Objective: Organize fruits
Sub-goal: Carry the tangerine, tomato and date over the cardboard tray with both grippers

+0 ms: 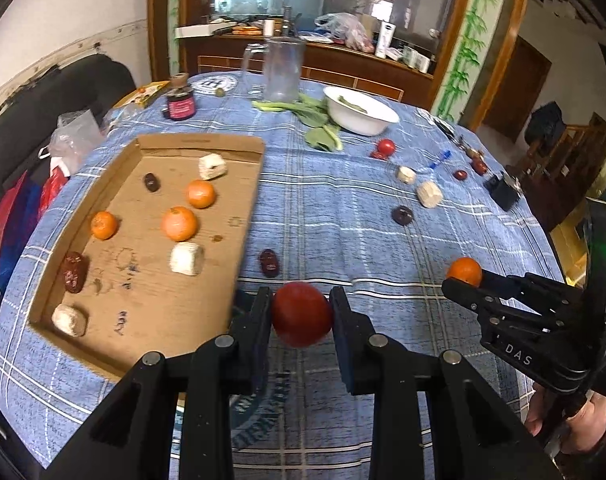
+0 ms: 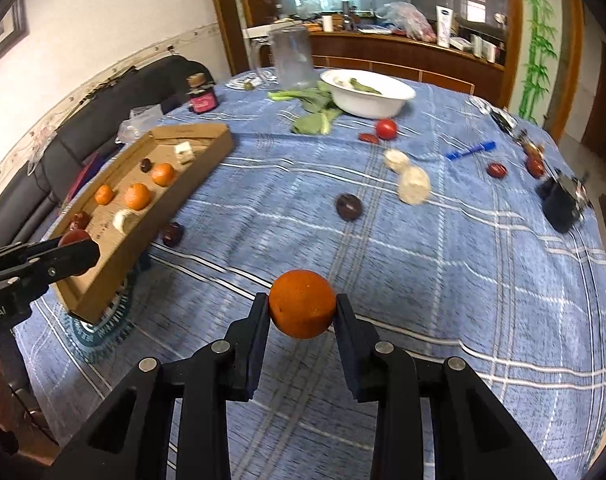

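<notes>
Blue checked cloth [image 1: 343, 208] covers a round table in a busy room with a wooden sideboard behind.

Left gripper [image 1: 301, 312] is clamped on a round red tomato [image 1: 301, 314], with one black finger on each side. It hangs above the cloth, just beside the near right corner of the flat brown cardboard tray [image 1: 207, 146]. Right gripper [image 2: 301, 306] is clamped on a round orange tangerine [image 2: 301, 304] in the same way, and it is above the near middle of the table.

Inside the tray sit three more small tangerines [image 1: 179, 223], some dark red dates [image 1: 74, 272] and pale chunky blocks [image 1: 187, 259]. One date [image 1: 269, 263] lies on the cloth right next to the tray's right wall. More dates, pale blocks and another small red tomato [image 1: 385, 147] lie toward the far right edge of the table, near a white bowl [image 1: 361, 110] with green leaves [image 1: 315, 120] beside it.

What could go wrong? The tomato is soft and smooth, so I think a hard squeeze could squash it, and a loose one could let it slip and roll off the table. The tray wall is low and thin, so a finger coming in too low could bump it and push the tray, and the round fruit inside could roll. Both grippers are heading the same way, so they might knock each other.
</notes>
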Available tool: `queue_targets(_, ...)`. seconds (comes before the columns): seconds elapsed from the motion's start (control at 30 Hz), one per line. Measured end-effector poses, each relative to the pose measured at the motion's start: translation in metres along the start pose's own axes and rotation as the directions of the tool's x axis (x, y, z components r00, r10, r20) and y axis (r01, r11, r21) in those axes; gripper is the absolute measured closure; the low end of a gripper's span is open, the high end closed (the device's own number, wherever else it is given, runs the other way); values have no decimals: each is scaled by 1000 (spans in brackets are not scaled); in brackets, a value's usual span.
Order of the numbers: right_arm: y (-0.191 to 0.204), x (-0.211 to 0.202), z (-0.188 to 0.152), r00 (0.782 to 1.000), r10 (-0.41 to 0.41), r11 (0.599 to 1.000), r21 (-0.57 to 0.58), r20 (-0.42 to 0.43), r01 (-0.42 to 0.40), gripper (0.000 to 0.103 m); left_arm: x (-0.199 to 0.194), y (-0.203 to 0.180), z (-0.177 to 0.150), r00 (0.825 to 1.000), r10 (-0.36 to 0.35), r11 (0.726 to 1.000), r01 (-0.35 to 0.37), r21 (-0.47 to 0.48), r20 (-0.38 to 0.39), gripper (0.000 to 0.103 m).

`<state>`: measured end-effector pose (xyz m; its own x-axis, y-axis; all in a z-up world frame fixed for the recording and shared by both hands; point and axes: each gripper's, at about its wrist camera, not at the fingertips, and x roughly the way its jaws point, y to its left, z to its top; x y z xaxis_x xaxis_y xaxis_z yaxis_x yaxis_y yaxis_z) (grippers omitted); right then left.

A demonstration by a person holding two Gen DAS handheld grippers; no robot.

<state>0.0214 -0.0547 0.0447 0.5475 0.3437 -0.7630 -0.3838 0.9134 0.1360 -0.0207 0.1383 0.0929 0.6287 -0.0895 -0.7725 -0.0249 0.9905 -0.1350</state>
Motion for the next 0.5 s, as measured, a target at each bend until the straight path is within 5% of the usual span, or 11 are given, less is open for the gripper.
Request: queue_targets(0.5,70,27,46,994,106,990,-97,9,-105,68,-12,97,3,991,133,980,-130,-152,10,75)
